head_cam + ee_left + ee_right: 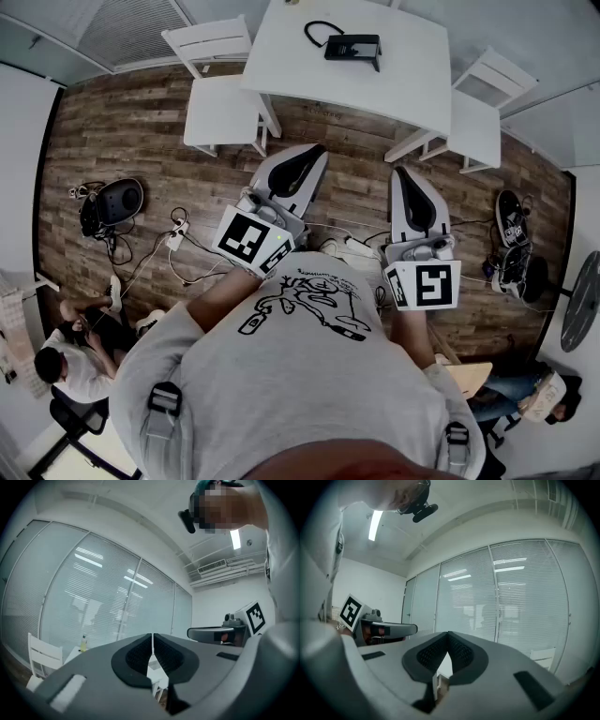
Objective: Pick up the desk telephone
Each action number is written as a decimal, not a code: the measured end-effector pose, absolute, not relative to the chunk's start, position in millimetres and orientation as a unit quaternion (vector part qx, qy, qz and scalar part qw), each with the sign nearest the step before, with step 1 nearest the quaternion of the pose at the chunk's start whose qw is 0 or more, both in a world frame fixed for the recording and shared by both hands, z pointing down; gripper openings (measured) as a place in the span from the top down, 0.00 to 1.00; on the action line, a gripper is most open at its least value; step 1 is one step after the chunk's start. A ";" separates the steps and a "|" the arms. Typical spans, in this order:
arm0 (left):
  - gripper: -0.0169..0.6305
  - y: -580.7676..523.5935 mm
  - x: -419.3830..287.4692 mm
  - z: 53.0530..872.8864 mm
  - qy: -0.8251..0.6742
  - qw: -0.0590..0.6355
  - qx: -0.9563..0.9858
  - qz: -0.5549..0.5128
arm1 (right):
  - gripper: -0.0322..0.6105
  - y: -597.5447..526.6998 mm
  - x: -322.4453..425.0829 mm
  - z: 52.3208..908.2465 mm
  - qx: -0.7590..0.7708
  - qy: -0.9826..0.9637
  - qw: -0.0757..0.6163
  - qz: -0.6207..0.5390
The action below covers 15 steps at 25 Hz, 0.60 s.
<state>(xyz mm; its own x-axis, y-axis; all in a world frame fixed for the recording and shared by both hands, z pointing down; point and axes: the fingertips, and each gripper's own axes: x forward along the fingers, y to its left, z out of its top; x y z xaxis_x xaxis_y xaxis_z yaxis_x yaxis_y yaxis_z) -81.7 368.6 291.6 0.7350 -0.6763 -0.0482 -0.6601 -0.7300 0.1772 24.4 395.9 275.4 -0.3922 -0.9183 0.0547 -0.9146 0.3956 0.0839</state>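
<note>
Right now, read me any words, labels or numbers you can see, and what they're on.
No text is legible.
On the shirt print: small lettering, too blurred to read.
On the left gripper and right gripper: only black-and-white marker patterns, no words.
On the desk telephone: no readable label.

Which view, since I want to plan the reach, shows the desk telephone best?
The head view. The desk telephone lies in plain sight on the white table at the top of the picture, its cord looped beside it. Neither gripper view shows it: both look toward a glass wall with blinds.
</note>
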 end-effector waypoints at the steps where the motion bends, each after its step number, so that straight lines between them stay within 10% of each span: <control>1: 0.95 367.5 -82.8 292.1 -0.359 0.074 0.929 -0.055 | 0.94 394.7 23.3 276.0 0.550 -0.834 0.046 -0.019; 15: 0.95 357.8 -120.8 297.4 -0.352 0.085 0.930 -0.065 | 0.94 383.7 -22.1 275.8 0.542 -0.839 0.037 -0.027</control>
